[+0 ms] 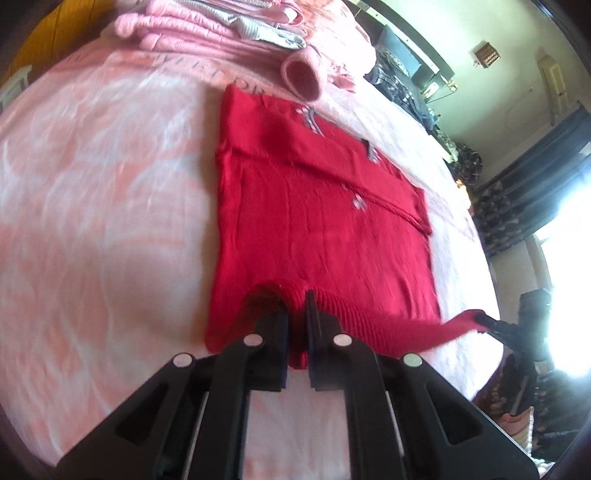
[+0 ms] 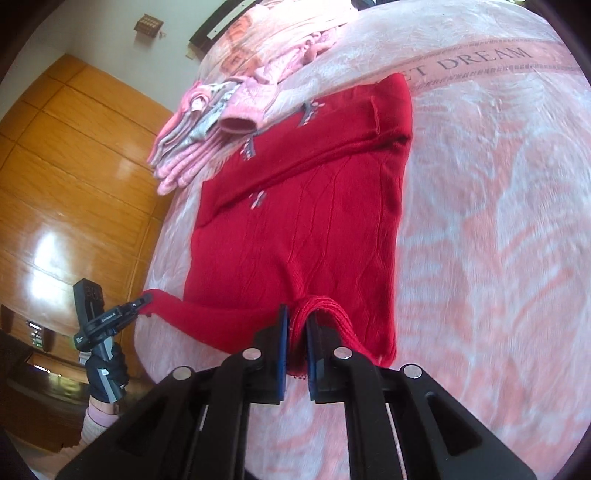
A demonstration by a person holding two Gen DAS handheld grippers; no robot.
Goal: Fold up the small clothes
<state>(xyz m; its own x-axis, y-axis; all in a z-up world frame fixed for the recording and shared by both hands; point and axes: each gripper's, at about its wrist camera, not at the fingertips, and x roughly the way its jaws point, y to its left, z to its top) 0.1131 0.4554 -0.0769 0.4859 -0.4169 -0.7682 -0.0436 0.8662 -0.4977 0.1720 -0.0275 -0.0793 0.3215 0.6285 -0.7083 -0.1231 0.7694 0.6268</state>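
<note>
A small red knit sweater [image 1: 317, 221] lies flat on a pink blanket, its sleeves folded across the body. My left gripper [image 1: 296, 301] is shut on the ribbed hem at the near edge. In the same view the right gripper [image 1: 482, 317] pinches the far right corner of the hem, pulled out into a point. In the right wrist view the sweater [image 2: 295, 229] stretches away from me, and my right gripper [image 2: 296, 314] is shut on a bunched bit of hem. The left gripper [image 2: 140, 301], held by a gloved hand [image 2: 107, 369], grips the left corner.
A pile of folded pink and grey clothes [image 1: 229, 33] sits at the sweater's far end, also seen as the pile [image 2: 207, 122]. The pink blanket [image 2: 498, 240] covers the bed. A wooden wardrobe [image 2: 74, 166] stands beside the bed. A bright window [image 1: 569, 258] glares.
</note>
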